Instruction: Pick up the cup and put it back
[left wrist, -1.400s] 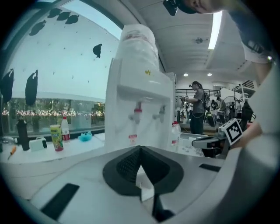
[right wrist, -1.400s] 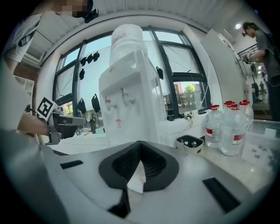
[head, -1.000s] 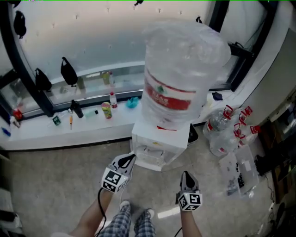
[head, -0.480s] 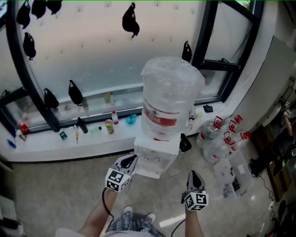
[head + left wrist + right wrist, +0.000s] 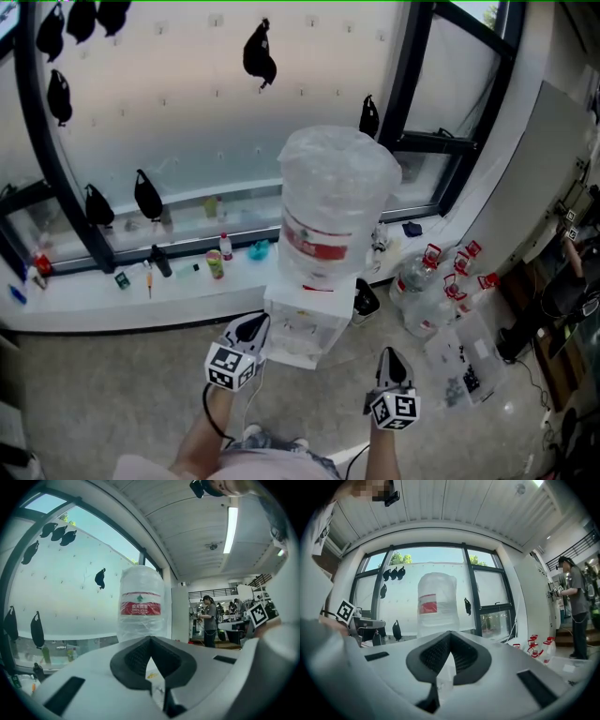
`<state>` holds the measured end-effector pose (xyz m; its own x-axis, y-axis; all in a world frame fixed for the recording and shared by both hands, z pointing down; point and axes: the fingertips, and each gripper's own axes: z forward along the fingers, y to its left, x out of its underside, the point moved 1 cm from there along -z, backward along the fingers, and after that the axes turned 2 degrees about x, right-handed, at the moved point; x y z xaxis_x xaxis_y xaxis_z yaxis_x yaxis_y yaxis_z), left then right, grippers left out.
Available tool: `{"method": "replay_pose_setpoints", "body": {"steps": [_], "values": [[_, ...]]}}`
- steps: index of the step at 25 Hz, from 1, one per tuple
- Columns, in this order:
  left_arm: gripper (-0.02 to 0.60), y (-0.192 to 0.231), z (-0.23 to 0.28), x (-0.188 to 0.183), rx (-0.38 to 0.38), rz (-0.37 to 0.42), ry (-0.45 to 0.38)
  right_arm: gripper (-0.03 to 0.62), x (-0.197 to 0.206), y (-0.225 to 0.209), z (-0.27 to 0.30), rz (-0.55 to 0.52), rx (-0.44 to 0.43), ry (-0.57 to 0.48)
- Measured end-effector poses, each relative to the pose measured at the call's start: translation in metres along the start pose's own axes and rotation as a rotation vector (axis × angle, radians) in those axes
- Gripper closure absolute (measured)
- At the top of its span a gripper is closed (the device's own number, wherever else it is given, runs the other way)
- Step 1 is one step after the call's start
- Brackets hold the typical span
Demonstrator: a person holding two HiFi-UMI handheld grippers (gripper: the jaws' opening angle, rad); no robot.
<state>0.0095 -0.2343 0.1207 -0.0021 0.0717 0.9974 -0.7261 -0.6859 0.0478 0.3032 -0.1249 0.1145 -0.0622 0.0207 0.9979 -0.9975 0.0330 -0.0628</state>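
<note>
1. The left gripper [image 5: 255, 324] and the right gripper [image 5: 387, 362] sit in the lower middle of the head view, side by side and well apart. Both point towards the water dispenser [image 5: 305, 330] at centre frame.
2. Jaws, left: the dark pads meet at their tips. Only the pale front of the dispenser shows through the small gap behind them, so nothing is gripped.
3. Jaws, right: also closed tip to tip, and likewise empty.
4. The large water bottle [image 5: 333, 202] stands upright on top of the dispenser and fills the middle of both gripper views.
5. The cup cannot be made out in any view. It is in neither pair of jaws. It may stand at the dispenser's front, where detail is too small to tell.
6. Small bottles and tools line the window ledge [image 5: 75, 292] at left, and none of them reads clearly as a cup.
7. Judged progress: no part of the task is visibly done. Finding and approaching the cup, opening the jaws, gripping, lifting and setting it back all remain.
</note>
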Motion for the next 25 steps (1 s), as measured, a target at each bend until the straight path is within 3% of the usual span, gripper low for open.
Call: {"method": "replay_pose_setpoints", "body": {"steps": [3, 25], "values": [[0.557, -0.002, 0.005, -0.002, 0.001, 0.030, 0.007, 0.579, 0.000, -0.002, 0.000, 0.010, 0.008, -0.008], [0.557, -0.002, 0.015, -0.004, 0.027, 0.006, 0.007, 0.579, -0.002, 0.002, 0.004, -0.013, -0.007, -0.007]]}}
